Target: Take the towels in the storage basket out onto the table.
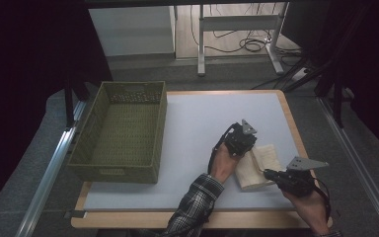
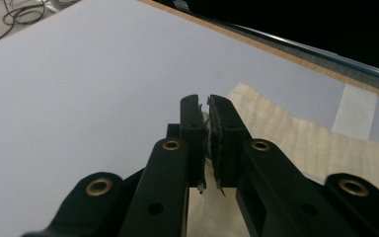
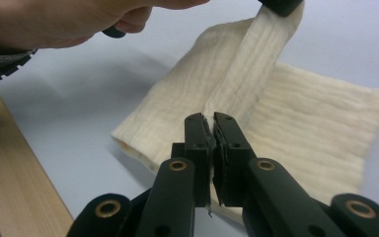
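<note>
- The right gripper (image 1: pixel 269 173) sits nearest the person's edge of the table, its jaws clamped on the near edge of the cream cloth (image 1: pixel 259 165). In the right gripper view the pads (image 3: pixel 220 148) meet with only a sliver of fabric pinched between them, which suggests a thin single layer is being taken up rather than the whole bundle.
- The cloth in that view (image 3: pixel 301 133) lies partly folded on the white table top, with one strip pulled up taut toward the other gripper above; my reading is that the two grips are spread along one edge so the cloth can be lifted or folded evenly.
- A little farther in, the left gripper (image 1: pixel 249 148) is likewise clenched on the cloth's far edge. In the left gripper view its jaws (image 2: pixel 209 133) are shut tight with cream fabric caught in the seam, and the rest of the cloth (image 2: pixel 296 133) trails off to the right beneath them.
- The left hand (image 1: pixel 223 163) reaches in over the cloth's inner side, so the arms flank it rather than cross.
- The cloth rests on the right part of the table (image 1: pixel 197 123), close to the wooden border.
- Farthest off, at the table's left, a green woven basket (image 1: pixel 96 148) stands open, well apart from the cloth; it looks a likely place for the cloth once folded.
</note>
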### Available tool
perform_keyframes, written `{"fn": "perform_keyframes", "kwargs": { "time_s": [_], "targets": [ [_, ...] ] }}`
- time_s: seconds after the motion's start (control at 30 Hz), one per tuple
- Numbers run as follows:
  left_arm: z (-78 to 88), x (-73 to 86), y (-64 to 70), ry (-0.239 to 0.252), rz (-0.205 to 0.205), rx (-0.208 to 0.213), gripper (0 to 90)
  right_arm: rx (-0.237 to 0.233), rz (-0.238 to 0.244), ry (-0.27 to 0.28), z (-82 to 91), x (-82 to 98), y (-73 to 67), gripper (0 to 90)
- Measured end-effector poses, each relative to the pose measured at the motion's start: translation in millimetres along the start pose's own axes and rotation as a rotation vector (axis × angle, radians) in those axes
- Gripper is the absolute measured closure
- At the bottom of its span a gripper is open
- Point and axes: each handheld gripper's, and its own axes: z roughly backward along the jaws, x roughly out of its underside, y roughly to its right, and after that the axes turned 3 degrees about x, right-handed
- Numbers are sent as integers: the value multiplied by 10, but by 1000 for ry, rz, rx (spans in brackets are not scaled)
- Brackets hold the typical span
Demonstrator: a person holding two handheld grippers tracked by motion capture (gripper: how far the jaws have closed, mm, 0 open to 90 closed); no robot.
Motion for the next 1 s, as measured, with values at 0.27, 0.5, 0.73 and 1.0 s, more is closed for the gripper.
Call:
{"fn": "perform_keyframes", "kwargs": {
  "time_s": [0.27,0.5,0.73,1.0],
  "targets": [
    [-177,-103,87,-16,-33,-2,854,31,-34,-2,78,87,144,857],
    [-365,-105,117,-40,-24,-2,851,59,-46,-22,33,183,227,851],
    [-459,-115,143,-58,-31,-1,825,80,-64,-22,38,254,265,844],
    [-390,-133,124,-10,-4,-11,536,116,-68,-34,44,300,291,767]
  ]
}}
